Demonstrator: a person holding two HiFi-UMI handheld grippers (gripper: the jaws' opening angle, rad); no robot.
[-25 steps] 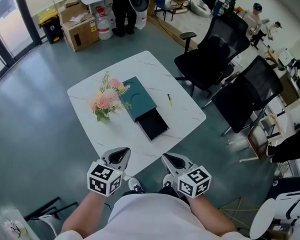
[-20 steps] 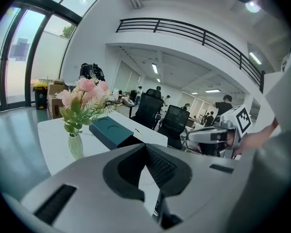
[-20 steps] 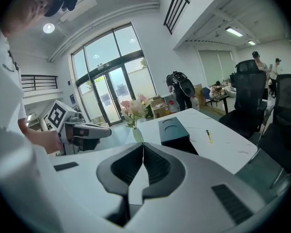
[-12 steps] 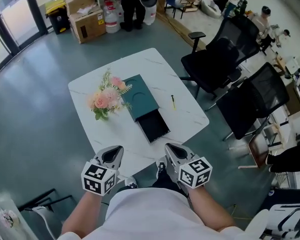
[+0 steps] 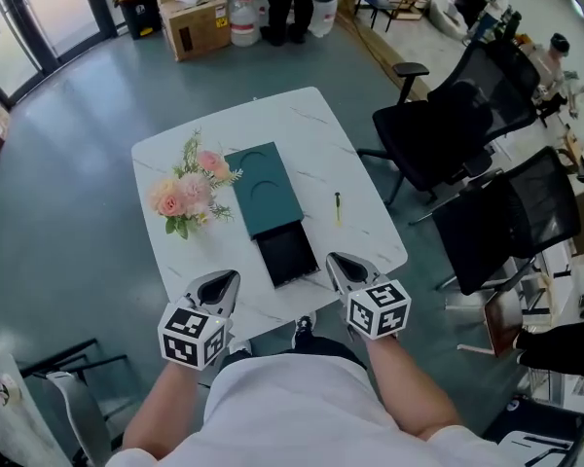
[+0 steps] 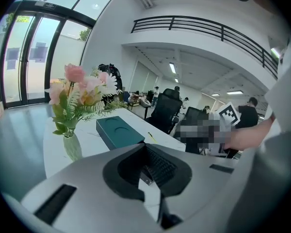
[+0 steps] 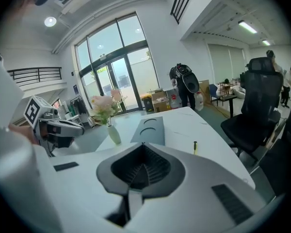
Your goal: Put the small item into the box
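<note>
Left gripper [image 5: 230, 279] and right gripper [image 5: 334, 259], both closed, over near edge of table [image 5: 311, 129].

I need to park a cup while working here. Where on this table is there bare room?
Bare tabletop: the far corner beyond the teal box; the strip between box and the small item; the near-left corner in front of the flowers. Crowded: flowers crowd the box's left side, and the open drawer fills the near middle.

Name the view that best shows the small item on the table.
Head view: the small item lies whole on bare tabletop, right of the box. Right gripper view shows it foreshortened; left gripper view, just a thin sliver.
</note>
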